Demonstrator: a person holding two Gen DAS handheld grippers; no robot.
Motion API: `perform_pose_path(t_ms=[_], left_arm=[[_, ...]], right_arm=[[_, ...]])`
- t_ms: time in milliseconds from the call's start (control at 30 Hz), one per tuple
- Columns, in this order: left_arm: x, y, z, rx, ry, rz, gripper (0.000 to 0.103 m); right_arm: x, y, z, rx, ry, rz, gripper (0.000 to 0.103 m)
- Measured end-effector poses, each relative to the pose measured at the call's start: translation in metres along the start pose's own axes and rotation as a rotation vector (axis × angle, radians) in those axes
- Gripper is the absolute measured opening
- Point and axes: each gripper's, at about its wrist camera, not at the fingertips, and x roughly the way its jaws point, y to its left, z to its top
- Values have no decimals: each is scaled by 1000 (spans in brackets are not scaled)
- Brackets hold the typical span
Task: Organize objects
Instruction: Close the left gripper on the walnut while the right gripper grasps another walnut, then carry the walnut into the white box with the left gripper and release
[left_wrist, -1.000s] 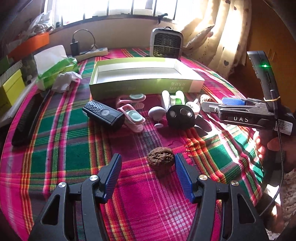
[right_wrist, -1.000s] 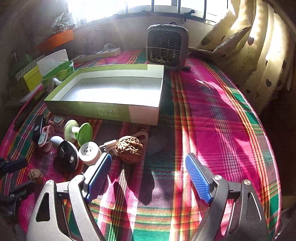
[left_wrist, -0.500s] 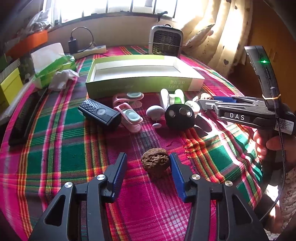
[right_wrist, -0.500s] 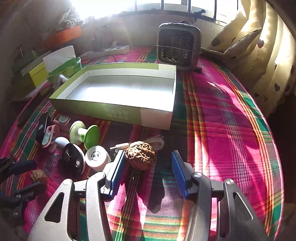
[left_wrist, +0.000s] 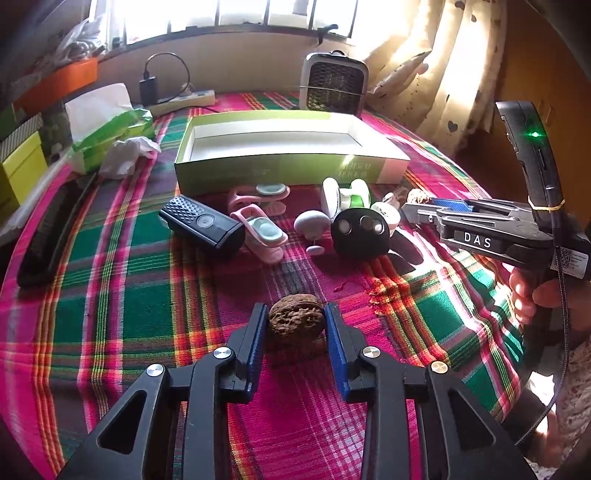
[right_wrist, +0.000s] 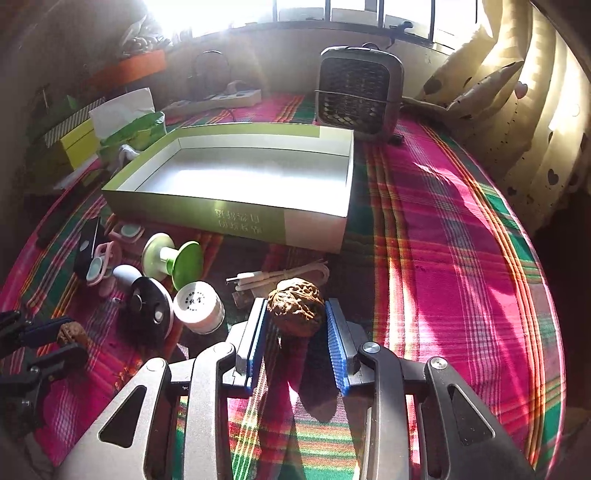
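Observation:
My left gripper (left_wrist: 296, 317) is shut on a brown walnut (left_wrist: 296, 319) resting on the plaid cloth; it also shows in the right wrist view (right_wrist: 55, 338). My right gripper (right_wrist: 295, 312) is shut on a second walnut (right_wrist: 296, 306), and appears in the left wrist view (left_wrist: 424, 205). An empty green and white box (right_wrist: 258, 218) stands behind, also seen in the left wrist view (left_wrist: 288, 170). In front of it lie a black light (left_wrist: 201, 226), pink clips (left_wrist: 262, 232), a black round device (left_wrist: 360, 230), a green and white spool (right_wrist: 171, 260) and a white round speaker (right_wrist: 199, 306).
A small heater (left_wrist: 334, 83) stands behind the box. A tissue pack (left_wrist: 110, 129), a power strip (left_wrist: 184, 101) and coloured boxes (left_wrist: 18, 166) are at the back left. A black bar (left_wrist: 48, 232) lies on the left. A white cable (right_wrist: 284, 275) lies by the right walnut. Curtains (right_wrist: 517, 92) hang right.
Both grippers have closed from wide open onto their walnuts. Each has moved forward a little so the walnut sits between the pads.

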Motion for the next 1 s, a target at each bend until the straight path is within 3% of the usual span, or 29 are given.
perform_pose_path(t_ms=[400,767,1000], left_arm=[[-3,2,10,7,-18,16,29],[-7,11,46,18,-75,35,29],[5,22,76,24,-72,34,29]], right_arm=[[-11,0,1,18,-18,28,32],[-24,2,22,24,-54,40,32],[-21,6,42,21,-54,45,32]])
